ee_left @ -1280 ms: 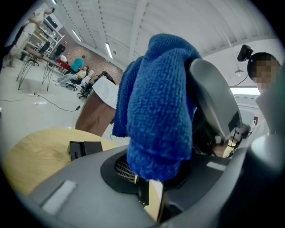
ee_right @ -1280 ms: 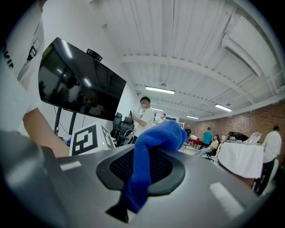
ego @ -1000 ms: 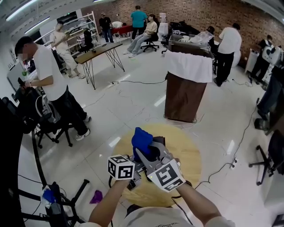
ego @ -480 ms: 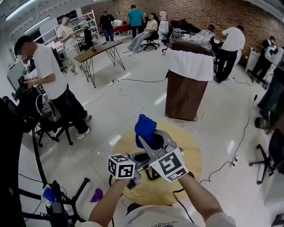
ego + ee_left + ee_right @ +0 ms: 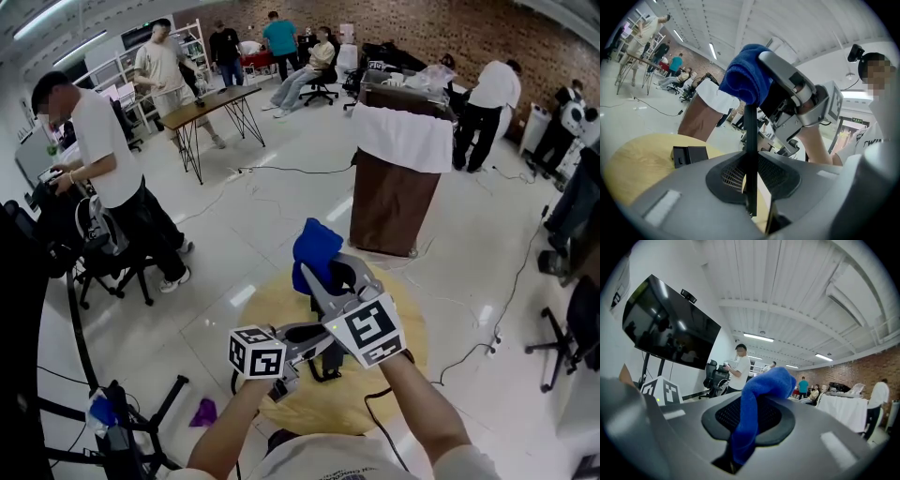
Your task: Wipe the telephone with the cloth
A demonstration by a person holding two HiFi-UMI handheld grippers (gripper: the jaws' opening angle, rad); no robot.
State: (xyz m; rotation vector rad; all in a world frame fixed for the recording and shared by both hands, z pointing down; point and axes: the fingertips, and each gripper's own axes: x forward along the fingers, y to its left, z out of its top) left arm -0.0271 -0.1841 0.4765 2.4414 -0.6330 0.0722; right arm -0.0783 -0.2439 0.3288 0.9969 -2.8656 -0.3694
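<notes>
Over table (image 5: 401, 311): R hand-held gripper (image 5: 315, 276) aloft

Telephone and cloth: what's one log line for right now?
left gripper: shut on telephone | right gripper: shut on blue cloth

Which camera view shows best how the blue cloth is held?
The right gripper view: the blue cloth sits in its middle, pinched between the jaws. The left gripper view shows only the bunched end from outside; the head view shows the cloth small.
</notes>
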